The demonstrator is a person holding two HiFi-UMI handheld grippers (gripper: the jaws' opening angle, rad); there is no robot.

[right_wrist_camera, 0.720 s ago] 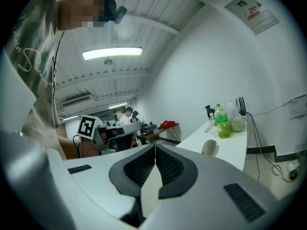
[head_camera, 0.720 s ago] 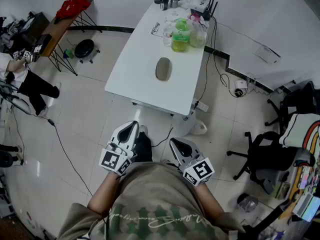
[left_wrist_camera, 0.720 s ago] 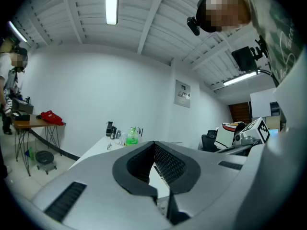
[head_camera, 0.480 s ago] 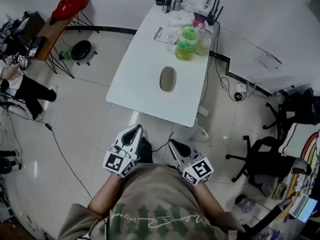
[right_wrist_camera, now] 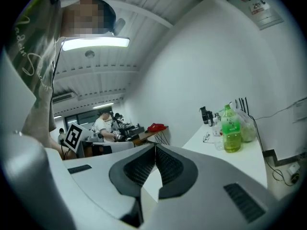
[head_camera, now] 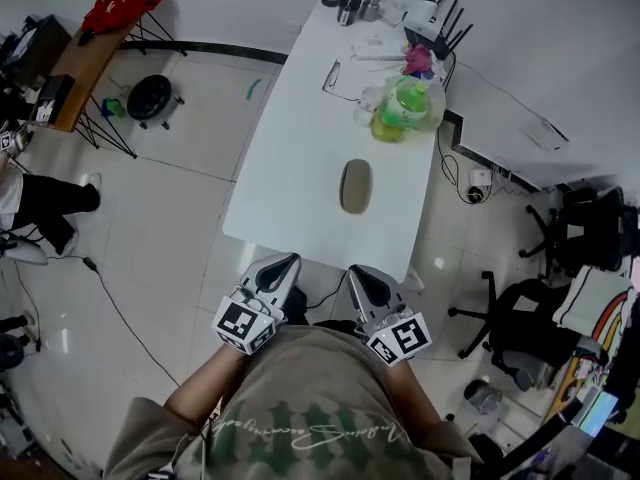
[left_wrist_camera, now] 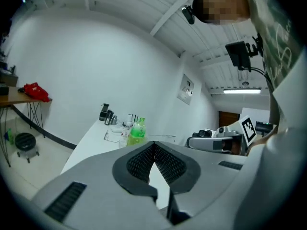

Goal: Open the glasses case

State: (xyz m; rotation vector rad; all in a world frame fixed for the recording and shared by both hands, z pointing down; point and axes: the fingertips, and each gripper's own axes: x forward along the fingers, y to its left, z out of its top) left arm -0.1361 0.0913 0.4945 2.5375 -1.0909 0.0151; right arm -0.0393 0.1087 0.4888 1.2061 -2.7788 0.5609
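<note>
While left gripper and right gripper hover, fingers closed — glasses case on table, bottle behind.

The glasses case lies on the table, toward its near edge. Behind it, by the right edge, stands a bottle (spectacles lie to its left); a router occupies the far right corner.

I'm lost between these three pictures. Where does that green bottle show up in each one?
Head view: green bottle in the upper middle, near the table's far end.
Left gripper view: green bottle left of centre, a little below mid height.
Right gripper view: green bottle right of centre.
Shared landmark: the white table it stands on, visible in all three.
</note>
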